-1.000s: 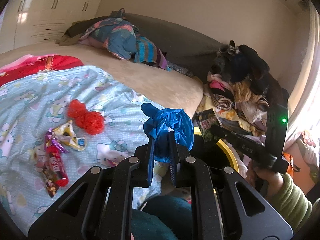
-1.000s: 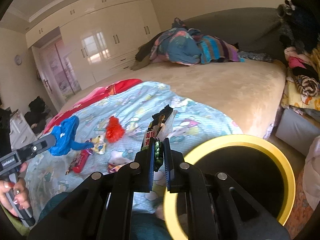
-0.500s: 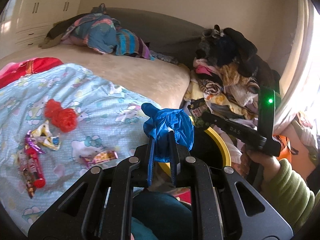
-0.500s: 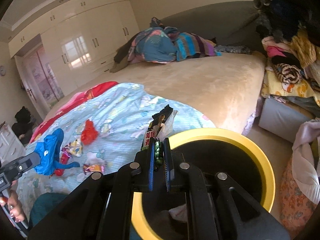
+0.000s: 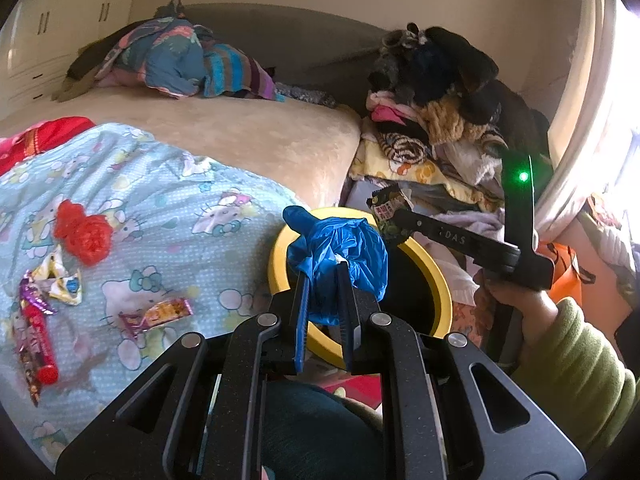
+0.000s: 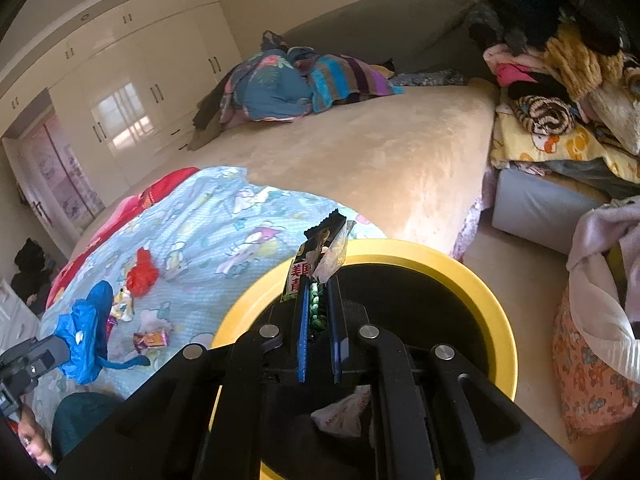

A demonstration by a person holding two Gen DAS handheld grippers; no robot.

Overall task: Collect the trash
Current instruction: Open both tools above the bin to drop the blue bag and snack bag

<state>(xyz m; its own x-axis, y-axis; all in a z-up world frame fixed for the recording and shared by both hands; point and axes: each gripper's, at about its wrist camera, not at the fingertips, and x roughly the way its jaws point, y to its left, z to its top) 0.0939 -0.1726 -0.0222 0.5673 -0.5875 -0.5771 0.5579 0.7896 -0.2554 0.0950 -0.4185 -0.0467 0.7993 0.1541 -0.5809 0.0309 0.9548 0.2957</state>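
Note:
My left gripper is shut on a crumpled blue plastic bag, held over the near rim of the yellow-rimmed black bin. In the right wrist view my right gripper is shut on a black snack packet with green pieces inside, above the bin, which has white paper at its bottom. The right gripper with its packet also shows over the bin's far side. On the blue cartoon bedsheet lie a red crumpled bag, a yellow-white wrapper, a long red candy wrapper and an orange wrapper.
The bin stands on the floor by the bed's corner. A heap of clothes rises to the right, more bedding at the bed's head. A green-sleeved arm holds the right gripper. White wardrobes line the far wall.
Both grippers have travelled from over the bedsheet toward the bin and sunk a little, each keeping its hold. The bin now fills more of both views; the wrappers on the sheet stayed put.

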